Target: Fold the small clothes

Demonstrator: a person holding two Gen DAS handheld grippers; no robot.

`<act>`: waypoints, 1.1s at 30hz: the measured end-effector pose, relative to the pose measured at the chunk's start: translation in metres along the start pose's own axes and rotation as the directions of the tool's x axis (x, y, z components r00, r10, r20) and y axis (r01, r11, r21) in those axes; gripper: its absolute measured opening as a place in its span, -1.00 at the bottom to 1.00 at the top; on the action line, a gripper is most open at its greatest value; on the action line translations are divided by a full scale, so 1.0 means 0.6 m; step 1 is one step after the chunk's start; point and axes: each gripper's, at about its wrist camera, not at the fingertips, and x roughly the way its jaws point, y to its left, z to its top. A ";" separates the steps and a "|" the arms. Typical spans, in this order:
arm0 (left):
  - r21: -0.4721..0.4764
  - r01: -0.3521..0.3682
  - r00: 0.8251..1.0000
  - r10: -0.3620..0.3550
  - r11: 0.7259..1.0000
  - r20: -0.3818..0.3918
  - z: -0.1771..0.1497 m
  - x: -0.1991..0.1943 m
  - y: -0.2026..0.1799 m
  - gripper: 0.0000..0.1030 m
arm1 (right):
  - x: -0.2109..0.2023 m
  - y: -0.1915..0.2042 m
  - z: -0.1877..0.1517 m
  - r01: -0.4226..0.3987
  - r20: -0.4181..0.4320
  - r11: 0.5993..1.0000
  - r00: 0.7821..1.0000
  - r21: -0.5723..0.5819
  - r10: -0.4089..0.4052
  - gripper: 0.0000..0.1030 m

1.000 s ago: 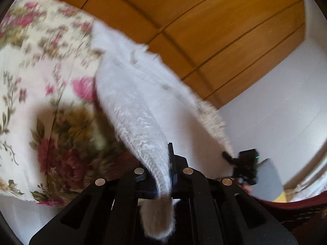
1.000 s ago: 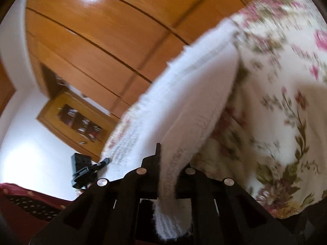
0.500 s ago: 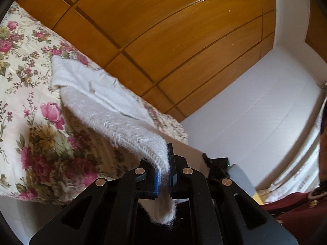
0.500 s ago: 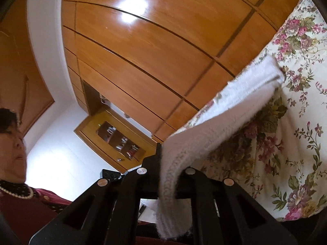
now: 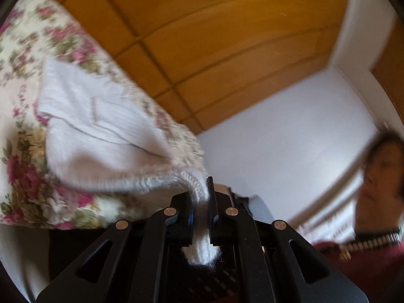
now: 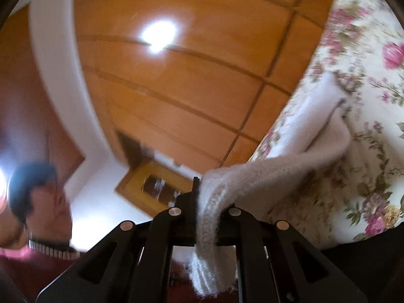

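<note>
Two grippers hold one white knitted garment by its edge. The left gripper is closed tight on the knit, and the right gripper is closed on it too. The far end of the garment lies on the floral bedcover, and the near part hangs lifted toward the grippers.

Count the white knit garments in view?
1. One white knit garment trails over the floral bedspread, one end pinched in the left gripper, the other in the right gripper. Others may be hidden.
</note>
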 end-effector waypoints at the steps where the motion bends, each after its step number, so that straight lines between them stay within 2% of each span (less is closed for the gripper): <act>1: -0.018 -0.029 1.000 0.029 0.999 0.011 0.010 0.010 0.014 -0.90 | 0.004 -0.021 0.014 0.020 0.030 0.999 0.999 0.040 -0.022 -0.87; 4: -0.064 -0.078 0.996 0.080 0.995 0.030 0.039 0.033 0.041 -0.90 | 0.017 -0.057 0.041 0.037 0.084 0.991 0.995 0.126 -0.048 -0.87; 7: -0.062 -0.143 0.988 0.146 0.988 0.045 0.072 0.054 0.059 -0.90 | 0.048 -0.094 0.079 0.080 0.113 0.980 0.988 0.183 -0.102 -0.87; 11: -0.010 -0.261 0.964 0.261 0.965 0.059 0.113 0.085 0.074 -0.90 | 0.094 -0.126 0.128 0.129 0.111 0.964 0.981 0.232 -0.158 -0.87; 14: -0.056 -0.260 0.961 0.264 0.964 0.081 0.142 0.095 0.099 -0.90 | 0.131 -0.142 0.160 0.176 0.084 0.957 0.976 0.229 -0.200 -0.87; 17: -0.111 -0.290 0.947 0.302 0.950 0.109 0.166 0.094 0.129 -0.90 | 0.172 -0.156 0.191 0.216 0.053 0.954 0.971 0.206 -0.231 -0.87; 22: -0.187 -0.353 0.917 0.379 0.917 0.128 0.196 0.105 0.184 -0.90 | 0.230 -0.181 0.221 0.294 0.006 0.940 0.954 0.173 -0.300 -0.83; 23: -0.196 -0.366 0.910 0.394 0.910 0.128 0.201 0.110 0.194 -0.90 | 0.239 -0.191 0.223 0.323 0.000 0.930 0.945 0.174 -0.328 -0.80; 25: -0.216 -0.414 0.885 0.447 0.884 0.133 0.212 0.121 0.214 -0.87 | 0.255 -0.220 0.227 0.380 -0.002 0.906 0.922 0.186 -0.386 -0.73; 26: -0.220 -0.432 0.874 0.466 0.875 0.140 0.216 0.127 0.222 -0.80 | 0.258 -0.233 0.226 0.399 0.001 0.896 0.914 0.196 -0.407 -0.59; 27: -0.232 -0.450 0.858 0.490 0.862 0.155 0.220 0.129 0.230 -0.52 | 0.258 -0.247 0.228 0.418 0.015 0.884 0.903 0.212 -0.430 -0.32; 28: -0.252 -0.454 0.847 0.502 0.855 0.177 0.222 0.127 0.235 -0.02 | 0.256 -0.258 0.229 0.426 0.027 0.878 0.897 0.219 -0.442 -0.15; 29: -0.286 -0.438 0.835 0.503 0.852 0.223 0.221 0.117 0.237 0.19 | 0.250 -0.265 0.231 0.431 0.055 0.872 0.889 0.230 -0.454 -0.06; 30: -0.305 -0.418 0.827 0.497 0.856 0.262 0.220 0.109 0.235 0.35 | 0.245 -0.264 0.233 0.411 0.081 0.880 0.895 0.236 -0.439 0.08; 32: -0.312 -0.410 0.809 0.500 0.857 0.309 0.216 0.095 0.229 0.35 | 0.236 -0.245 0.235 0.425 0.120 0.883 0.884 0.197 -0.452 0.34; 33: -0.296 -0.449 0.792 0.529 0.843 0.304 0.214 0.094 0.222 0.35 | 0.232 -0.228 0.235 0.457 0.135 0.876 0.869 0.156 -0.477 0.41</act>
